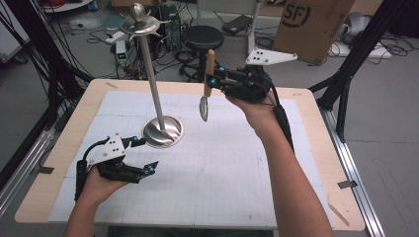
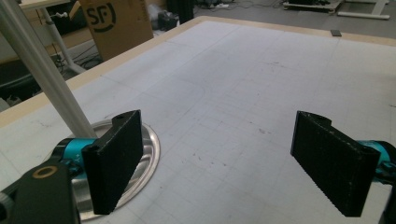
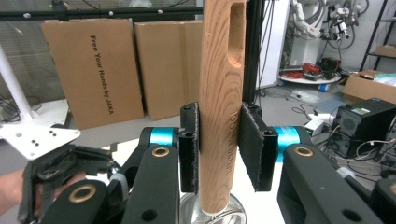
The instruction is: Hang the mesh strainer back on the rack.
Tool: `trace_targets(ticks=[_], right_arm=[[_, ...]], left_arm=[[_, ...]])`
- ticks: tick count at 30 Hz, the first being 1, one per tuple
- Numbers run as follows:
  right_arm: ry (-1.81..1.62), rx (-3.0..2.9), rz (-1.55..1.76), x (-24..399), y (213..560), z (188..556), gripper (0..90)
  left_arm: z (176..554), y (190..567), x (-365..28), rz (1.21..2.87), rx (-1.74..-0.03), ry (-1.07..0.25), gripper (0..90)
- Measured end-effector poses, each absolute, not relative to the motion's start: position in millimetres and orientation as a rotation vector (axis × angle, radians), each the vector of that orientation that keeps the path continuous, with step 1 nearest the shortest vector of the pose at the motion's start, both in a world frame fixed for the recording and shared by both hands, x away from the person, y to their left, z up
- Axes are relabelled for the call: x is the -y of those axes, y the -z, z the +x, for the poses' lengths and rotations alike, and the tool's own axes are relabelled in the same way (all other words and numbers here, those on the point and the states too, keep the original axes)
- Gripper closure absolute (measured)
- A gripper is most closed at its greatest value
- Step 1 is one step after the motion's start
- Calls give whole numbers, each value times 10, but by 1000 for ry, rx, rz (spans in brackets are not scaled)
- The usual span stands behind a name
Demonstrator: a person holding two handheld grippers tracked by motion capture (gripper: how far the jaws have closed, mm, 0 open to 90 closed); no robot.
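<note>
A tall metal stand (image 1: 150, 74) with hooked arms at its top rests on a round base (image 1: 163, 131) at the table's left middle. My right gripper (image 1: 212, 82) is raised above the table and shut on the wooden handle (image 3: 221, 102) of a utensil. The utensil hangs upright, its round metal head (image 1: 203, 108) pointing down. The handle has a slot near its top. My left gripper (image 1: 147, 154) sits low, just in front of the base, jaws wide open with nothing between them. In the left gripper view the left gripper (image 2: 217, 121) frames bare mat, with the stand's pole (image 2: 44, 77) and base (image 2: 148, 154) at left.
A white gridded mat (image 1: 222, 163) covers the wooden table (image 1: 316, 148). Behind the table are a black stool (image 1: 202, 37), a cardboard box (image 1: 311, 24) and cables on the floor. In the right gripper view the left hand's gripper (image 3: 51, 168) sits at lower left.
</note>
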State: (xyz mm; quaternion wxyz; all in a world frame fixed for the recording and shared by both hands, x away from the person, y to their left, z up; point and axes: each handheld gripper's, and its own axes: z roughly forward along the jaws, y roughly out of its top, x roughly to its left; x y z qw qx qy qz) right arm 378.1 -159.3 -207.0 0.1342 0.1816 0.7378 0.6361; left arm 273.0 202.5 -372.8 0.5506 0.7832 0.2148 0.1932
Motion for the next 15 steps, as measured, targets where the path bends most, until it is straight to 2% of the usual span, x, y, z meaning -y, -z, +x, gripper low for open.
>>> trace_targets(ticks=[15], right_arm=[[-1795,-2165,514,1364,1939,3934,701]], left_arm=[[2739,3738,-2031,1858,-509,-452,177]])
